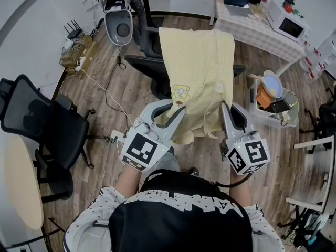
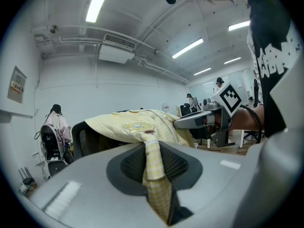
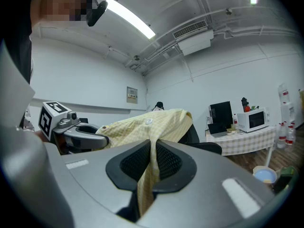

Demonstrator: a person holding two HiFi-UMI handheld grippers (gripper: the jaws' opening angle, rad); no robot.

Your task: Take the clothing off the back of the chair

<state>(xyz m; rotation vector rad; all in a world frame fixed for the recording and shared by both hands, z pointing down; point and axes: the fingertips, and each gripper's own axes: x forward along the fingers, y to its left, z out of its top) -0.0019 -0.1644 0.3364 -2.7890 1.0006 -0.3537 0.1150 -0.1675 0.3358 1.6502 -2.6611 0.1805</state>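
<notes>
A pale yellow checked garment (image 1: pixel 197 72) with a small cartoon patch hangs stretched between the black office chair's (image 1: pixel 152 62) back and my two grippers. The left gripper (image 1: pixel 176 111) is shut on the garment's near left edge; its own view shows the yellow cloth (image 2: pixel 153 163) pinched between the dark pads. Over on the right, the right gripper (image 1: pixel 224 108) is shut on the other near edge, cloth (image 3: pixel 148 175) clamped between its jaws. The garment's far end (image 2: pixel 137 125) still drapes over the chair back. Both grippers sit side by side, pointing roughly level.
A second black chair (image 1: pixel 42 125) stands at the left beside a round table (image 1: pixel 21 188). A table with checked cloth, laptop and microwave (image 1: pixel 286 22) is at back right. A box of items (image 1: pixel 273 104) sits on the floor at right. Cables run along the left floor.
</notes>
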